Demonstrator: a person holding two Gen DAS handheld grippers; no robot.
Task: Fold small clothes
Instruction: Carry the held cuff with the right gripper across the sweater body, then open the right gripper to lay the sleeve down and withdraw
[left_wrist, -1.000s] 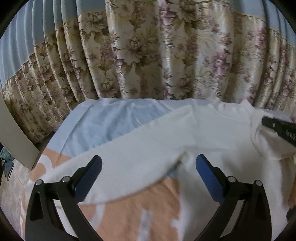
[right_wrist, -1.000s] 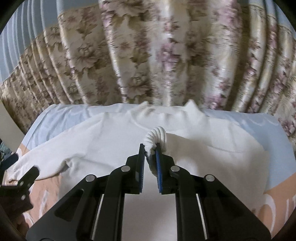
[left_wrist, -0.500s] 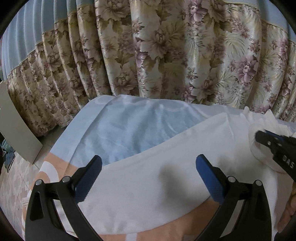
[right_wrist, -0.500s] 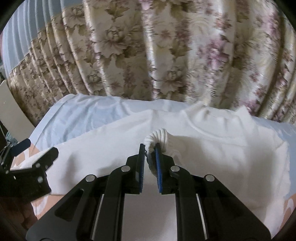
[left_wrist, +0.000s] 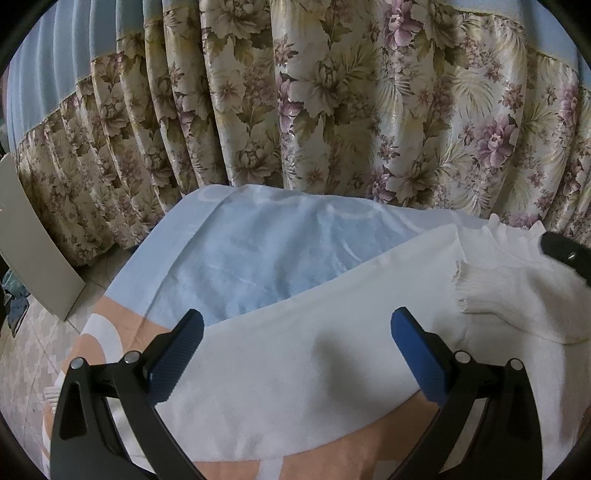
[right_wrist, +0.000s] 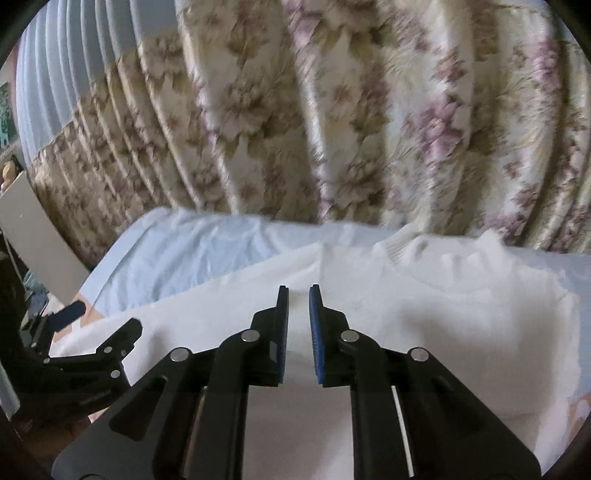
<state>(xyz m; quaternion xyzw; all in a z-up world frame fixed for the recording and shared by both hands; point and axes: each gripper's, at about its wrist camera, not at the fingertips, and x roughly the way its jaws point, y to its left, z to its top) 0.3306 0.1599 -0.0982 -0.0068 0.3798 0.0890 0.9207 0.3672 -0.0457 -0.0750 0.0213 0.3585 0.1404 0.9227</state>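
Through the left wrist camera, I am holding the left gripper (left_wrist: 297, 315) with its fingers spread wide and gripping nothing. The white knitted sweater (left_wrist: 295, 369) is lying flat on the light blue and peach bed sheet (left_wrist: 258, 258), and its long sleeve is running across just under and ahead of both fingers. The ribbed cuff (left_wrist: 471, 291) is resting on the sweater's body beyond the right-hand finger. The risk I am seeing here: if I close this low, I may pinch the sheet along with the sleeve and drag the bedding into the fold.

Through the right wrist camera, which is blurring, the right gripper (right_wrist: 298, 291) is showing its fingers almost pressed together, with only a narrow slot between them. I am seeing no cloth standing up in that slot, though a thin layer could be hiding there. The sweater's chest is spreading ahead of the fingers, with the ribbed neckline (right_wrist: 454, 258) beyond and to the right. If a snagged thread is trailing, pulling away may undo the laid sleeve.
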